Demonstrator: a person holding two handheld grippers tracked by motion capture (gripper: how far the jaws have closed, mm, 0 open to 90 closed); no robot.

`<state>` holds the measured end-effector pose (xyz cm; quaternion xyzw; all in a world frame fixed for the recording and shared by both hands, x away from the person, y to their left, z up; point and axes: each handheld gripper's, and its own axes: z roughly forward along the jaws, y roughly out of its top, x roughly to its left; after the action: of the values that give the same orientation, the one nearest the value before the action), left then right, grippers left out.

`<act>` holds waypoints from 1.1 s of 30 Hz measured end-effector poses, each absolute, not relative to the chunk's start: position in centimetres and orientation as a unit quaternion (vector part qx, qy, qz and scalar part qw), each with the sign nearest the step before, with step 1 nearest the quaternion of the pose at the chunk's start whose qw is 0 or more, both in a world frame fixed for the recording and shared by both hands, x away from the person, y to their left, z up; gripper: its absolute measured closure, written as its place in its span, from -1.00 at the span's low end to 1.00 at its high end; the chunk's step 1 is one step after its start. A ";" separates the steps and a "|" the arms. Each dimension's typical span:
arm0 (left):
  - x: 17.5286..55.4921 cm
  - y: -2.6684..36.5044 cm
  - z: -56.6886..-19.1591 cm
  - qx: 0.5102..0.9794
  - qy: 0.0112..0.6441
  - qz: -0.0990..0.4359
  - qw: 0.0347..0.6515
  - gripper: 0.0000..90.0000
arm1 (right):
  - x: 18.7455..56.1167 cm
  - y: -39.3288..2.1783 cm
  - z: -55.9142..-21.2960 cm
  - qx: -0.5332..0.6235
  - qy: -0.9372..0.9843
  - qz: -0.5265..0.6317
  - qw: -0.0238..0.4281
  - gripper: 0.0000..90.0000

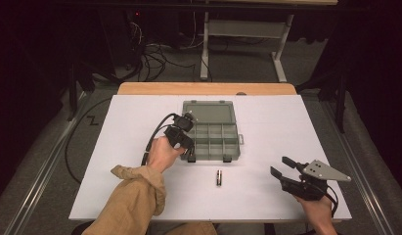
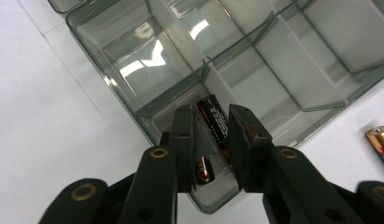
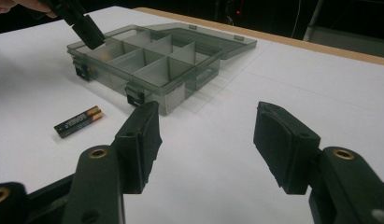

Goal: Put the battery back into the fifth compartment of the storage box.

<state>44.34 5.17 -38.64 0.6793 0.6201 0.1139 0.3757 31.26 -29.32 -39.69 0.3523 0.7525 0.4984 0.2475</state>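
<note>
Nearest us, our right tongs [image 3: 206, 140] gape idle above the table's near right corner, while our left tongs [image 2: 210, 140] loosen around a battery [image 2: 216, 126] dropping into the organizer box's [image 1: 211, 131] near-left compartment for sorting.

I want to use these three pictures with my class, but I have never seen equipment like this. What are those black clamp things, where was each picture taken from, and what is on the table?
A person holds a hand-operated two-jaw gripper in each hand. The high view looks down on the white table; the other two pictures come from a camera on each gripper.

On the table lie an open clear compartment box and two batteries side by side.

The left gripper is over a corner compartment of the box, with another battery between its jaws; whether the pads grip it I cannot tell. The right gripper stands open and empty above the table.
</note>
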 end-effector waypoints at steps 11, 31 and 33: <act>43.9 5.3 -38.0 0.672 0.617 0.116 0.392 0.22 | 31.3 -29.3 -39.7 0.352 0.753 0.499 0.247 -0.05; 41.1 4.3 -37.3 0.683 0.591 0.112 0.414 0.02 | 31.3 -29.3 -39.7 0.353 0.752 0.498 0.248 -0.05; 40.9 4.2 -37.3 0.686 0.588 0.111 0.415 0.02 | 31.3 -29.3 -39.7 0.352 0.753 0.498 0.248 -0.05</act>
<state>40.85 4.17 -37.30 0.6857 0.5880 0.1107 0.4147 31.25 -29.32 -39.69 0.3518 0.7528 0.4981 0.2479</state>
